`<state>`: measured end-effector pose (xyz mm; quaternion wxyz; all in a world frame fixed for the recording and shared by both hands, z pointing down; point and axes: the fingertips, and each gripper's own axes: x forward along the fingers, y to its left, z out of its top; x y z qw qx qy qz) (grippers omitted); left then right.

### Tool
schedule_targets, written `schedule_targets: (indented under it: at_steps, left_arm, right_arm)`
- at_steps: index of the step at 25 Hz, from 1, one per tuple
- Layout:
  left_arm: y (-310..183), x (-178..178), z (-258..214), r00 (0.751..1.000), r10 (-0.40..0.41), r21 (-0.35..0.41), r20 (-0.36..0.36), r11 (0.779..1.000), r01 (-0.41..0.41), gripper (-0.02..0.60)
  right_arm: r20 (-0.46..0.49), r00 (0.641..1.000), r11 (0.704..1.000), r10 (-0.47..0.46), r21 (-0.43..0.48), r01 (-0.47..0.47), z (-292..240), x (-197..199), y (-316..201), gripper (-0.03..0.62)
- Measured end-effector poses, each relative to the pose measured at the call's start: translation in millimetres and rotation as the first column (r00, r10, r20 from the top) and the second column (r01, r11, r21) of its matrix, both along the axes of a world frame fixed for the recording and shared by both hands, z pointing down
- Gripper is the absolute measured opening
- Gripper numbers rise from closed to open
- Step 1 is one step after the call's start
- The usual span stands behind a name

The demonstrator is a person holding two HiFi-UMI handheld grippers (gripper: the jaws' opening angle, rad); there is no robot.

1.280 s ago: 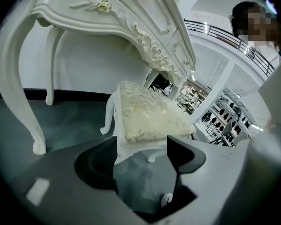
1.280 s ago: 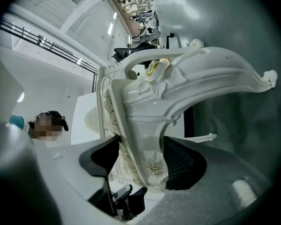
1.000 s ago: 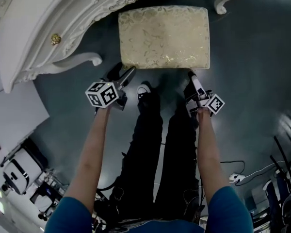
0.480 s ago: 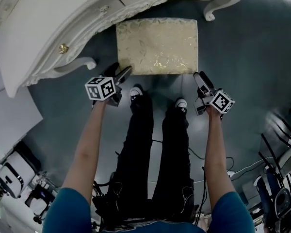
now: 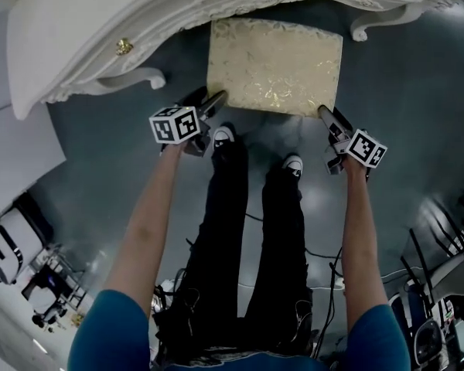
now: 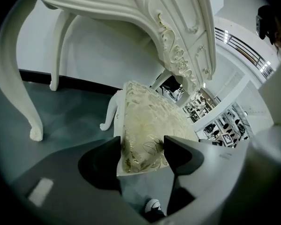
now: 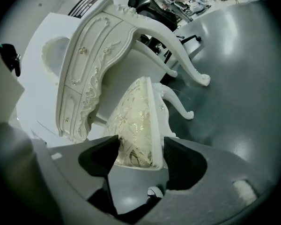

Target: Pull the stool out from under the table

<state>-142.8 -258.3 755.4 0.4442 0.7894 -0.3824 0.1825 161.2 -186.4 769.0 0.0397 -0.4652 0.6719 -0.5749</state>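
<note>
The stool (image 5: pixel 274 64) stands at the edge of the white table (image 5: pixel 85 29), and the left gripper (image 5: pixel 216 99) and the right gripper (image 5: pixel 325 113), jaws just closing, each grip one near corner of it.

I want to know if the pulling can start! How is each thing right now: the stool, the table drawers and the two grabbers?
stool: upright on the floor, close in front of the table.
table: drawers shut.
left gripper: jaws just closed onto the stool's near left corner.
right gripper: jaws just closed onto its near right corner.

Blue short sleeves (image 5: pixel 108 332), black trousers (image 5: pixel 226 230), white-toed black shoes (image 5: pixel 223 135); the left tool (image 5: pixel 215 97) and right tool (image 5: pixel 324 111) bear black-and-white marker cubes (image 5: pixel 175 124).
</note>
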Motion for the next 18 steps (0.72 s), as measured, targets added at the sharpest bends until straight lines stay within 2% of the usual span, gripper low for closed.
schedule_targets:
  at_steps: [4, 9, 12, 18]
  left_arm:
    - [-3, 0, -4, 0.999, -0.009, -0.001, 0.04, 1.0, 0.009, 0.285]
    - [15, 4, -1, 0.997, -0.04, -0.038, 0.067, 0.998, 0.043, 0.287]
    - [33, 5, 6, 0.995, -0.047, -0.049, 0.093, 0.997, 0.051, 0.31]
    - [73, 11, 20, 0.989, -0.1, -0.101, 0.11, 0.989, 0.111, 0.311]
  right_arm:
    - [0.006, 0.995, 0.994, -0.101, -0.032, 0.101, 0, -5, -7, 0.291]
    - [-0.029, 0.991, 0.991, -0.128, -0.031, 0.127, 1, 1, -11, 0.288]
    - [-0.041, 0.984, 0.984, -0.173, -0.05, 0.171, 8, 1, -12, 0.288]
    - [-0.056, 0.969, 0.969, -0.24, -0.069, 0.236, 21, 8, 2, 0.288]
